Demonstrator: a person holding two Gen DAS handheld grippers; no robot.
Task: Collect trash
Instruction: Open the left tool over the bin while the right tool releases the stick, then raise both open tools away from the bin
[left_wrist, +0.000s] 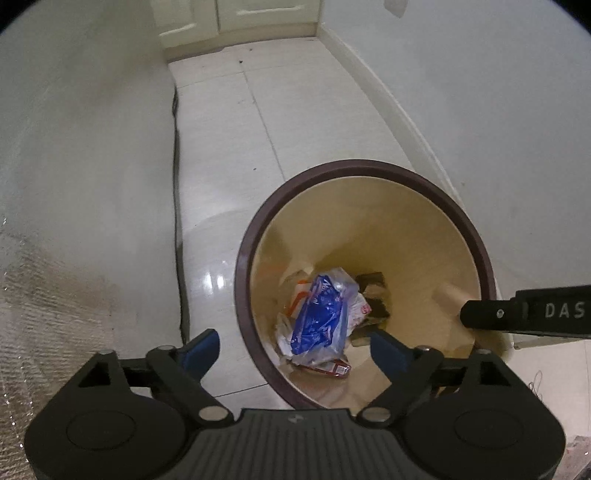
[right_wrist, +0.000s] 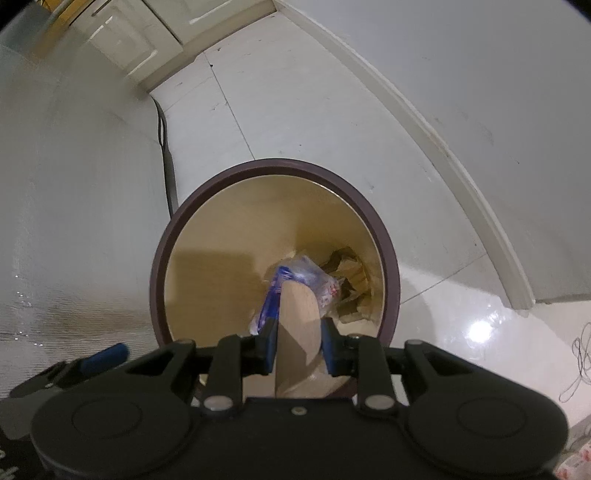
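Note:
A round bin with a dark brown rim (left_wrist: 243, 258) and beige inside stands on the floor, seen also in the right wrist view (right_wrist: 159, 266). Inside lie a blue and clear plastic bag (left_wrist: 321, 317), a red wrapper (left_wrist: 332, 367) and dark cardboard pieces (left_wrist: 375, 295). My left gripper (left_wrist: 295, 345) is open and empty above the bin's near left rim. My right gripper (right_wrist: 297, 343) is shut on a tan cardboard tube (right_wrist: 299, 328) and holds it over the bin opening. The right gripper's finger (left_wrist: 480, 312) reaches in over the bin's right rim in the left wrist view.
White tiled floor (left_wrist: 236, 155) runs ahead to cream cabinets (left_wrist: 240, 18). A white wall with a baseboard (right_wrist: 461, 177) curves along the right. A pale textured surface (left_wrist: 74, 184) with a dark edge fills the left. A thin wire (right_wrist: 580, 362) lies on the floor at right.

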